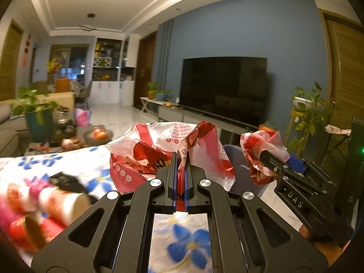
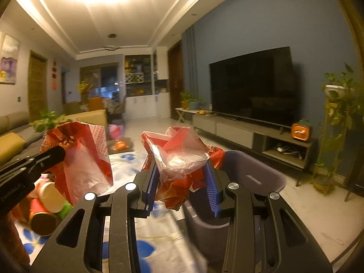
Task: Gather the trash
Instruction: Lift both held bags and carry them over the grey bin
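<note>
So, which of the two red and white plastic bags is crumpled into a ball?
The crumpled plastic bag in the right gripper, just above the grey bin. The larger bag, pinched in the left gripper, hangs spread out.

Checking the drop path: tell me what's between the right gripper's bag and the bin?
Nothing: the crumpled bag in the right gripper hangs by the purple bin, per the right wrist view.

Blue wall [image 1: 238, 29], dark TV [image 1: 224, 87], pale floor [image 2: 314, 207].
</note>
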The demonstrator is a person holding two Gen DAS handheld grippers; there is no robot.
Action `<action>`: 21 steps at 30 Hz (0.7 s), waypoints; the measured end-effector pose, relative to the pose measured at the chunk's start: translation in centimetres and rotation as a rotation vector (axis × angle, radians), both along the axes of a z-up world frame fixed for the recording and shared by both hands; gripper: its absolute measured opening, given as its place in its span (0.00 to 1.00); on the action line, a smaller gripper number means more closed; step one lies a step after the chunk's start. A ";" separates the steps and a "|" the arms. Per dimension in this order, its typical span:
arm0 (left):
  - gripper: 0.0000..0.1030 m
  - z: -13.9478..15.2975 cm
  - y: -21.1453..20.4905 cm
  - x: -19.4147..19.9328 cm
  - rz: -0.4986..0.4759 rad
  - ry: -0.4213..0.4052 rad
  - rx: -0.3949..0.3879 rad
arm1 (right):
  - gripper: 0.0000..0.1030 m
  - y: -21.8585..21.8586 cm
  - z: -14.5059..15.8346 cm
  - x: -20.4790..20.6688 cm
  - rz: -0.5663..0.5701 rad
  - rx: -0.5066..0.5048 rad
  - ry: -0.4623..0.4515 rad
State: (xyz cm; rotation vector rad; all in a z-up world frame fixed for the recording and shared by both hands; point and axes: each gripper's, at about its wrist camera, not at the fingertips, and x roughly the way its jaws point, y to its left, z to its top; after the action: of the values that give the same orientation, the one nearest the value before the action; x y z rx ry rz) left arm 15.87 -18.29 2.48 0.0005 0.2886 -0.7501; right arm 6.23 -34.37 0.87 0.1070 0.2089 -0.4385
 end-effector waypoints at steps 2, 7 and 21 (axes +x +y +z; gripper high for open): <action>0.04 -0.2 -1.8 0.5 -0.021 -0.003 0.006 | 0.37 -1.1 -0.3 -0.2 -0.026 0.002 -0.003; 0.04 -0.4 -5.7 2.0 -0.070 0.005 0.010 | 0.37 -4.3 -0.7 0.3 -0.094 0.018 -0.007; 0.04 -1.3 -13.3 5.0 -0.150 0.025 0.018 | 0.37 -7.7 -1.0 2.3 -0.169 0.034 -0.011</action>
State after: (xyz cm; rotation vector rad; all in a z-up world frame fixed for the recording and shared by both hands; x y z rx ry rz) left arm 20.84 -31.60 1.18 0.0302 0.3211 -0.8970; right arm 8.57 -42.03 -0.14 0.1612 0.1976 -0.6026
